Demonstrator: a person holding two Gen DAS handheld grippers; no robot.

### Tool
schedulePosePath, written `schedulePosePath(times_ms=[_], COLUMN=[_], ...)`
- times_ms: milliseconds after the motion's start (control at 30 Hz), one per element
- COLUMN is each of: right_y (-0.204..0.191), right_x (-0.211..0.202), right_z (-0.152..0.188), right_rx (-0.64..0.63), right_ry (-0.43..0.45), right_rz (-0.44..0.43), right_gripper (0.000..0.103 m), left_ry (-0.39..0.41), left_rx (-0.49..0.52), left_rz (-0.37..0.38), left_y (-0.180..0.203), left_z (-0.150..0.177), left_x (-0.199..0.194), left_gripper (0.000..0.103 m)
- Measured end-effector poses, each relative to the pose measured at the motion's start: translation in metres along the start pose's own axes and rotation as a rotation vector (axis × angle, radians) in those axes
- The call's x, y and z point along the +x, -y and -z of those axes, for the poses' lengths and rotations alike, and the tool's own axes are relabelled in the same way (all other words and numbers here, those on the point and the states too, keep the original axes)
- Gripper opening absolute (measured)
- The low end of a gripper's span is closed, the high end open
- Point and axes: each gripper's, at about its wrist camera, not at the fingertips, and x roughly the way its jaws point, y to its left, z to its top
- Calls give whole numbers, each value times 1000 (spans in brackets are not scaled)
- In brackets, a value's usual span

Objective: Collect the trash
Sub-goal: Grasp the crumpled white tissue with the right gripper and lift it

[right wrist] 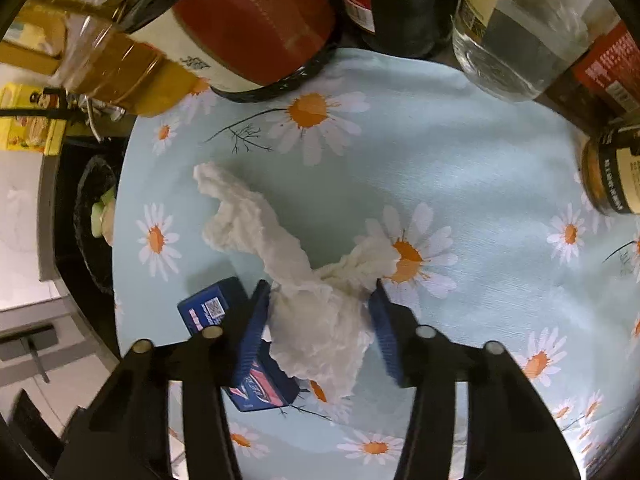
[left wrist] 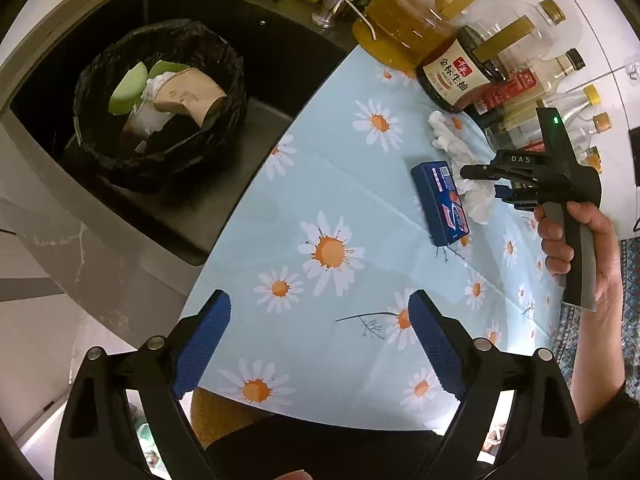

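A crumpled white tissue lies on the daisy-print tablecloth. My right gripper points down over it, and both blue pads press into its bunched end. One twisted tail of the tissue reaches away to the upper left. A blue carton lies just left of the right gripper, partly hidden under its left finger. In the left wrist view the blue carton lies flat beside the tissue and the right gripper. My left gripper hangs open over bare cloth, holding nothing. A bin with a black bag holds scraps.
The bin stands in a dark sink left of the table edge. Sauce and oil bottles crowd the far side of the table, close behind the tissue. A jar stands at the right. A hand holds the right gripper's handle.
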Motion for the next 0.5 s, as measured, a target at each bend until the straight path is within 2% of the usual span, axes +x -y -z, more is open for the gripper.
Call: schedulePosePath(times_ms=[200, 500], right_y=[9, 31], right_x=[-14, -50], right_z=[8, 31], right_rx=[6, 13], right_ry=[28, 107], right_rz=[-51, -117], right_gripper=[35, 35], left_ry=[-3, -8], left_rx=[32, 119], left_rz=[-6, 1], left_y=[13, 46], left_z=[-1, -4], left_x=[1, 5], left_gripper=[88, 88])
